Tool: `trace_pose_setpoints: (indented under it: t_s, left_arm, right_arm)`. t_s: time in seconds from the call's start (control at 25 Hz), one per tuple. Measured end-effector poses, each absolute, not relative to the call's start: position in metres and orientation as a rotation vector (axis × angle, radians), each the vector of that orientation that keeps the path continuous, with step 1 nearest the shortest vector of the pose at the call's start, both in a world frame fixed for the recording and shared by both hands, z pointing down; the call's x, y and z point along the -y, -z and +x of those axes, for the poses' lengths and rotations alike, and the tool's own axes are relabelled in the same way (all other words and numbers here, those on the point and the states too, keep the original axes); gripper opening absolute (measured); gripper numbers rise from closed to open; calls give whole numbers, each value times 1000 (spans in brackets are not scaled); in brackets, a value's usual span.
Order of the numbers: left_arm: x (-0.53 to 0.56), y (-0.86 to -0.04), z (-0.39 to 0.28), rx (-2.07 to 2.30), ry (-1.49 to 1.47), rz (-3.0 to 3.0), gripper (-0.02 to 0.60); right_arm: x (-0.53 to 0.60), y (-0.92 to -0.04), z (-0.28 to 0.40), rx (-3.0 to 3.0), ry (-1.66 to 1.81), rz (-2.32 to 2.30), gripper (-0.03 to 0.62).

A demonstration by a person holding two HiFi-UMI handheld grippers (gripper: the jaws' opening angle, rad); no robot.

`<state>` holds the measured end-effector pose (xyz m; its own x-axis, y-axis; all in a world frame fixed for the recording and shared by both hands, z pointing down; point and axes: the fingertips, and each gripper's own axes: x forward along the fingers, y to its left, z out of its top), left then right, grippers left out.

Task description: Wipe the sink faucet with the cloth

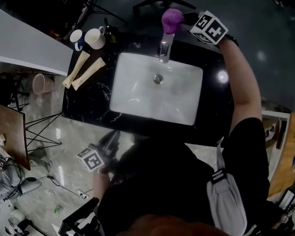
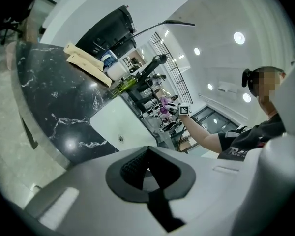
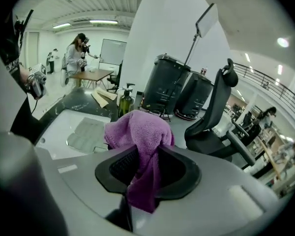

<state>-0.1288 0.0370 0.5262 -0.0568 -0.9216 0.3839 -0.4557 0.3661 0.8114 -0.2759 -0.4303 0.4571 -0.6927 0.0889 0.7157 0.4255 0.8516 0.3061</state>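
Faucet: chrome sink faucet (image 1: 164, 49), standing at the back rim of the white rectangular sink basin (image 1: 137, 95).
Long axis: runs from the basin's back rim toward the drain, with the spout out over the basin.
Cloth: bunched purple terry cloth (image 1: 172, 19) (image 3: 137, 132), just behind the faucet's top on the side away from the basin; I cannot tell whether they touch.
Right gripper (image 1: 179, 21) (image 3: 142, 166): behind the basin, jaws pinching the cloth, with one fold hanging between them.
Left gripper (image 1: 110, 141) (image 2: 148, 168): off the basin's near side, well apart from the faucet, jaws pressed together on nothing.
Nearer hand: the right.
Coming move: probably bring the cloth down and basin-ward along the faucet.
Surroundings: black marbled counter (image 1: 88, 100) around the basin; two mugs (image 1: 95, 38) and two beige packets (image 1: 83, 70) left of it.
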Motion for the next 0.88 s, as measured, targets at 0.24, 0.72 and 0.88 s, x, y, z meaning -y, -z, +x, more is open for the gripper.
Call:
trace_pose_setpoints:
  t_s: [0.24, 0.72, 0.88]
  left_arm:
    - [-39, -536, -122, 1684, 645, 1144, 0]
    - [-55, -549, -112, 1704, 645, 1054, 0]
    - [-54, -546, -115, 1700, 641, 1079, 0]
  right_arm:
    - [428, -509, -291, 2089, 945, -530, 120]
    - [419, -627, -279, 1948, 1045, -565, 118]
    - [422, -591, -274, 2097, 913, -479, 118]
